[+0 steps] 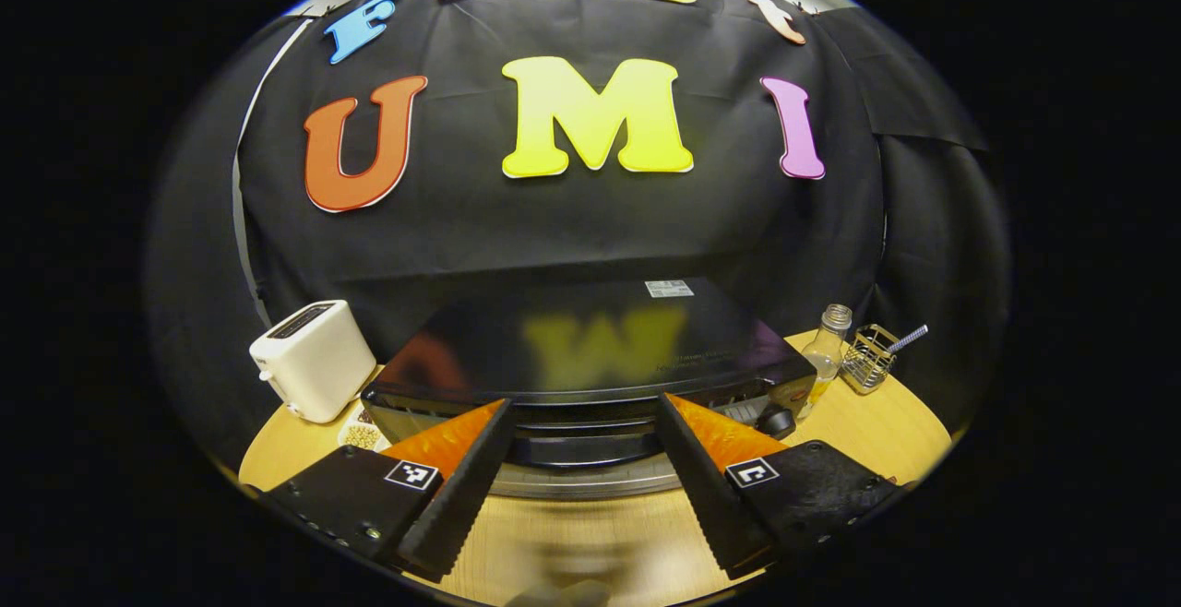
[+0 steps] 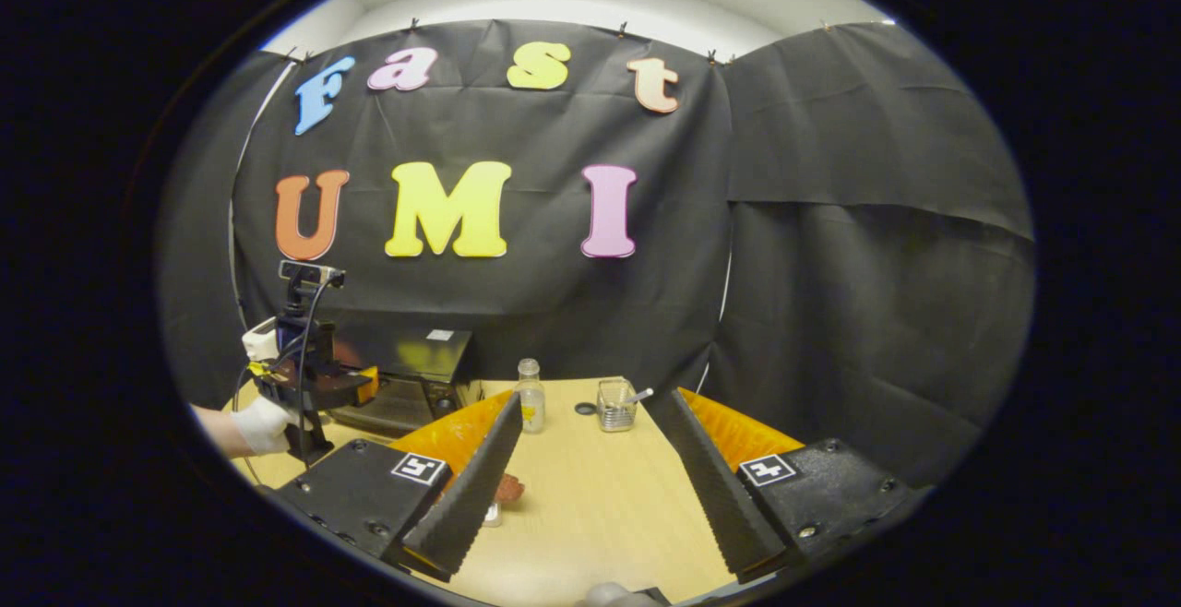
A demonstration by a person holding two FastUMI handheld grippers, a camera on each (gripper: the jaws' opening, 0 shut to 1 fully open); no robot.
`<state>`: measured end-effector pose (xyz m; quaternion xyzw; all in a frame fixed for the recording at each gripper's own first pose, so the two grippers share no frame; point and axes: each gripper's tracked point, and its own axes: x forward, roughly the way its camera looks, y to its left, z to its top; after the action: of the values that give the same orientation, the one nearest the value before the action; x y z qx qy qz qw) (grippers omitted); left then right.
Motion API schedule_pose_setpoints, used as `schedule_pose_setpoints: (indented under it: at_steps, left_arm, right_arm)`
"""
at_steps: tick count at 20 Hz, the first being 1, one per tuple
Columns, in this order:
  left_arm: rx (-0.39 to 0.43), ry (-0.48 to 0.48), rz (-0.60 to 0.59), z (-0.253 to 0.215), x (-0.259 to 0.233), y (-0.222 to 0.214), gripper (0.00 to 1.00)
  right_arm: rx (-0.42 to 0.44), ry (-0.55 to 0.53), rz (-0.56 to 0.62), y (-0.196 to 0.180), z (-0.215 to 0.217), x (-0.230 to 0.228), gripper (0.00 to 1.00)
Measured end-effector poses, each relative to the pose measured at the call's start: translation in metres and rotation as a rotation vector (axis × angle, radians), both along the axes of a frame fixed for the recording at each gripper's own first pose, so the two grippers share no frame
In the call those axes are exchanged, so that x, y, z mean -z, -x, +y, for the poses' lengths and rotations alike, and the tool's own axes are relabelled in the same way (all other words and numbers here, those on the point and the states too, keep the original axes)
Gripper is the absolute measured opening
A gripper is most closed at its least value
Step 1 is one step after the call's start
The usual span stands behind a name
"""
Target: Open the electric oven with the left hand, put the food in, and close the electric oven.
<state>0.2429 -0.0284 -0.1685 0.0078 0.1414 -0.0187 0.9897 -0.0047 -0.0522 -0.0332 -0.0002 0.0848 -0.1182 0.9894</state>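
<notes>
the left gripper point(image 1: 583, 487) hangs with its fingers spread wide and nothing between them, just in front of the black electric oven point(image 1: 590, 363), which sits toward the back edge of the wooden counter point(image 1: 590, 533) with its door closed. a white toaster point(image 1: 314, 358) stands beside the oven toward the counter's left edge; a glass bottle point(image 1: 828, 349) and a small wire basket point(image 1: 869, 358) stand on the oven's other side, near the back right corner. in the right gripper view, the right gripper point(image 2: 590, 487) is also wide open and empty, above the counter's front part. a reddish piece of food point(image 2: 507, 489) lies on the counter just beside one of its fingers, partly hidden. farther off, a gloved hand point(image 2: 263, 427) holds the left gripper before the oven.
</notes>
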Motion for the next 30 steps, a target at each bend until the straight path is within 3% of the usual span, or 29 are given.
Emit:
schedule_pose_setpoints:
  at_steps: [16,30]
  left_arm:
    - [0.004,0.011,0.066,0.003,0.068,0.096,0.97]
    - [0.013,-0.008,0.213,0.001,0.138,0.131,0.97]
  right_arm:
    - [-0.056,-0.018,0.049,0.029,0.014,0.024,1.00]
    - [-0.038,-0.015,0.107,0.042,0.019,0.048,1.00]
